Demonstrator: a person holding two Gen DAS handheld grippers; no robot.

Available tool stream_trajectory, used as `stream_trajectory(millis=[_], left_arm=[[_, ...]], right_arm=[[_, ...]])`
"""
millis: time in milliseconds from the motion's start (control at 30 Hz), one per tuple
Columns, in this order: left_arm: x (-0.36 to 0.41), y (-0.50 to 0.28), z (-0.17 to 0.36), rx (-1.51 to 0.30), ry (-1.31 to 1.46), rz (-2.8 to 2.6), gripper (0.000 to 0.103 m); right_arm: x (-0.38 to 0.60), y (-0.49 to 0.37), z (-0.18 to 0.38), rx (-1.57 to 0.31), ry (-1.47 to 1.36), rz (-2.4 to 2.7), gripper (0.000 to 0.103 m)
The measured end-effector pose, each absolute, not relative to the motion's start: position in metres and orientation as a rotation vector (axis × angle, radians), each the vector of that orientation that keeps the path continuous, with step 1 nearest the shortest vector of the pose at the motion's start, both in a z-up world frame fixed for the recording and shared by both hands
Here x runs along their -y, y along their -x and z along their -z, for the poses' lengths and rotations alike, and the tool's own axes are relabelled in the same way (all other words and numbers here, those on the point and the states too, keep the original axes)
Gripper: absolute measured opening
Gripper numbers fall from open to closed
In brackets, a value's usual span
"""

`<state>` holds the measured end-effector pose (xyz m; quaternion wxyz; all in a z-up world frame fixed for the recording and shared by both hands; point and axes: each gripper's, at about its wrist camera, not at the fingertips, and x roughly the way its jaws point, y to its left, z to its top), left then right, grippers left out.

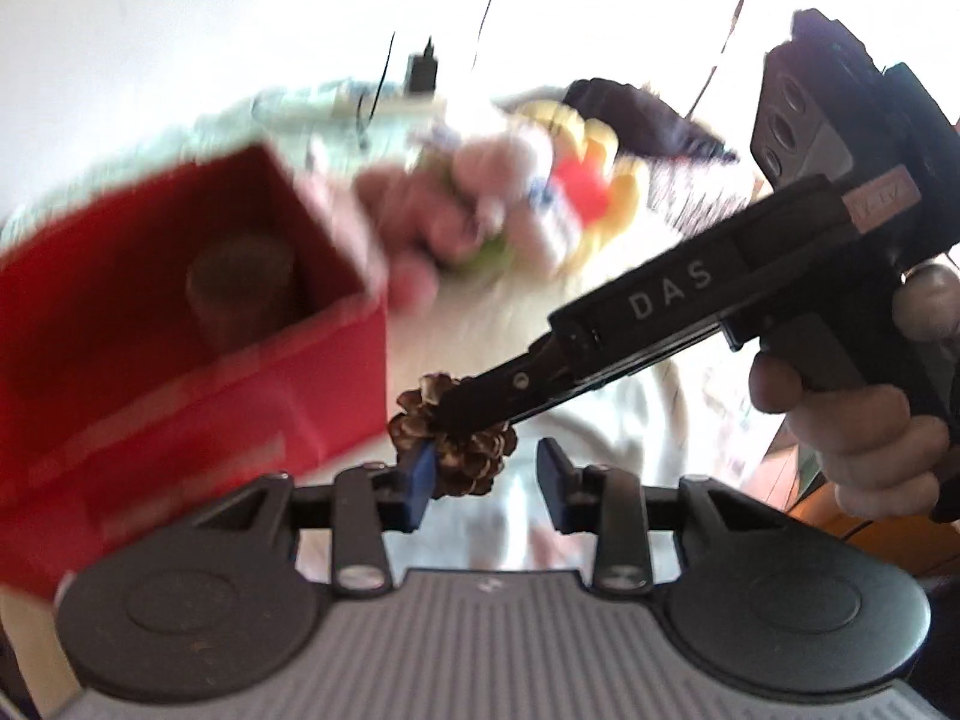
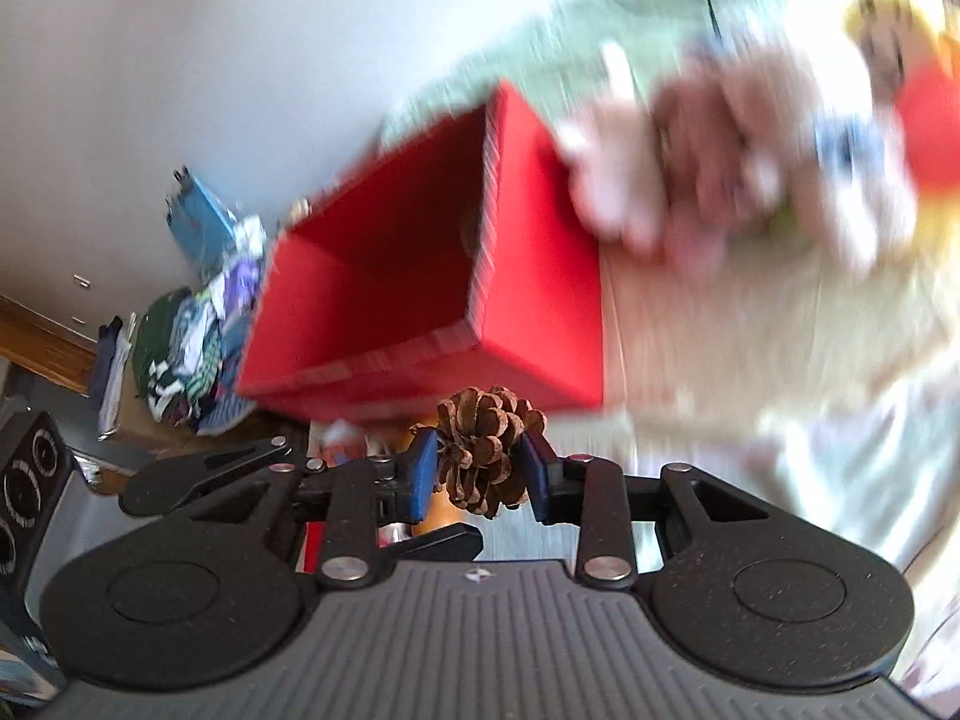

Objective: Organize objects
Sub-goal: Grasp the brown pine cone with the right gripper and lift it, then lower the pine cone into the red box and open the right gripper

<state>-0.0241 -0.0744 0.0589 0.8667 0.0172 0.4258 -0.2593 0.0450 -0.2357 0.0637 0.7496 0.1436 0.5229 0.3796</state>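
1. A pale cloth-covered surface [image 2: 750, 330] fills the background, blurred by motion, with a heap of soft toys [image 1: 480, 198] on it and a white wall behind.

2. The right gripper [image 2: 480, 471] is closed on the pine cone [image 2: 486, 450]: both blue pads [image 2: 423, 468] press its sides, and the cone stands up between them.

3. The left gripper [image 1: 489, 486] is spread with nothing clamped. In its own view the pine cone [image 1: 456, 444] sits just ahead of its fingertips, brushing the left-side pad [image 1: 420, 483], while the other pad stands apart.

4. The red box [image 2: 540, 276] lies beyond and slightly left of the right gripper's tips, open side tilted toward them. Something dark and round sits inside it [image 1: 240, 282]; I cannot tell what.

5. Risks, as I judge them:
   - The scales are brittle and uneven, so the cone could twist out of the 2 pads mid-carry.
   - The left gripper is very near; a bump could knock the cone loose.
   - Releasing short of the rim would drop it in front of the box.
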Motion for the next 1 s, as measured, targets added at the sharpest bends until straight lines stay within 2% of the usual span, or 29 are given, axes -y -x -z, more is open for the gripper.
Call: stream_trajectory(millis=[167, 267, 467, 733, 933, 1000], left_arm=[[0.044, 0.003, -0.095, -0.774, 0.068, 0.564, 0.037], [0.02, -0.009, -0.102, -0.742, 0.111, 0.532, 0.037], [-0.022, -0.041, -0.072, -0.839, 0.254, 0.474, 0.037], [-0.031, -0.071, -0.026, -0.966, 0.396, 0.495, 0.037], [-0.027, -0.083, -0.006, -1.02, 0.415, 0.493, 0.037], [-0.028, -0.086, -0.002, -1.026, 0.432, 0.497, 0.041]], right_arm=[[0.198, -0.06, -0.108, -1.007, -0.174, -0.853, 0.033], [0.157, -0.074, -0.113, -0.981, 0.0, -0.877, 0.033], [0.079, -0.104, -0.089, -1.111, 0.348, -0.893, 0.033], [0.018, -0.113, -0.056, -1.296, 0.779, -0.848, 0.033], [0.005, -0.114, -0.029, -1.363, 0.917, -0.818, 0.032], [0.007, -0.116, -0.025, -1.367, 0.909, -0.819, 0.032]])
